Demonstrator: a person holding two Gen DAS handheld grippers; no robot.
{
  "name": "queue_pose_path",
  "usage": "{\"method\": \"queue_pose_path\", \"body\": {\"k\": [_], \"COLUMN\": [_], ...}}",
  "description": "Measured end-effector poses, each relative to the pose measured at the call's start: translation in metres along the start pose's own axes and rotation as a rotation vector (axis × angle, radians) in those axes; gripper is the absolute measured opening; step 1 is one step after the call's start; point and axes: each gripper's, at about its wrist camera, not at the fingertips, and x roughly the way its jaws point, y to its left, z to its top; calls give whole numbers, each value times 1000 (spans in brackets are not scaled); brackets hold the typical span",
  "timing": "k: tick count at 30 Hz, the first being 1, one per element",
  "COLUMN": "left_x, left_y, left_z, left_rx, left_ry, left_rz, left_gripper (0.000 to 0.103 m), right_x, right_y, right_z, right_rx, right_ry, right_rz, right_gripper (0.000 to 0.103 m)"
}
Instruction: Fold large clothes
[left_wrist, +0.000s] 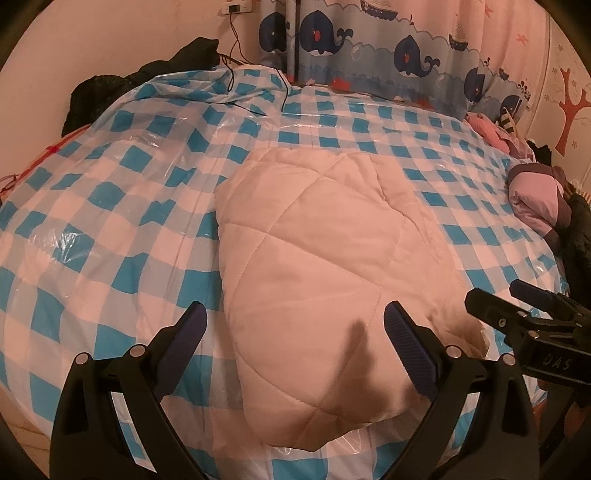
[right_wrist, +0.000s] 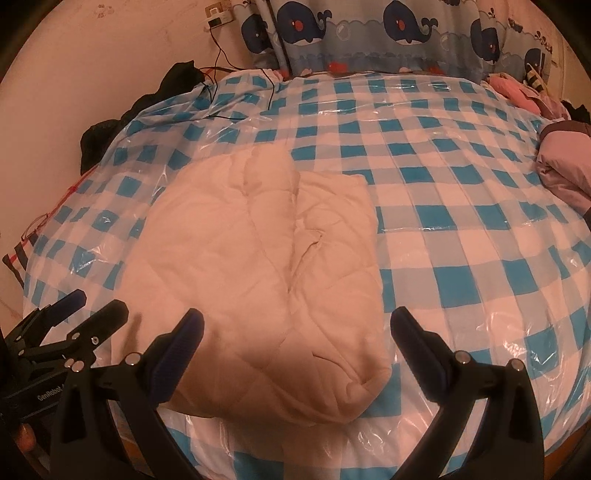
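A cream quilted garment (left_wrist: 321, 273) lies folded into a thick bundle on the bed; it also shows in the right wrist view (right_wrist: 258, 273). My left gripper (left_wrist: 295, 350) is open and empty, hovering just above the bundle's near end. My right gripper (right_wrist: 295, 354) is open and empty, also just above the near end. In the left wrist view the right gripper (left_wrist: 517, 306) appears at the right edge, open. In the right wrist view the left gripper (right_wrist: 85, 314) appears at the left edge, open.
The bed (left_wrist: 110, 221) has a blue-and-white checked cover under clear plastic. A pink and purple garment pile (left_wrist: 535, 199) lies at the right edge. Dark clothes (left_wrist: 147, 74) and black cables (left_wrist: 255, 99) lie at the far left. A whale-print curtain (left_wrist: 369, 48) hangs behind.
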Motion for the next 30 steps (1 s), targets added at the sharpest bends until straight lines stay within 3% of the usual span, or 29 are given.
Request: {"method": "queue_pose_path", "body": {"k": [30], "left_x": [5], "left_y": [10], "left_z": [-4], "left_rx": [-17], "left_ry": [33], "left_rz": [-5], "left_gripper": [93], "right_x": [7], "right_y": [16], "right_z": [-2], "right_rx": [-60], "right_ry": [43], "right_rz": [-4], "right_gripper": [97]}}
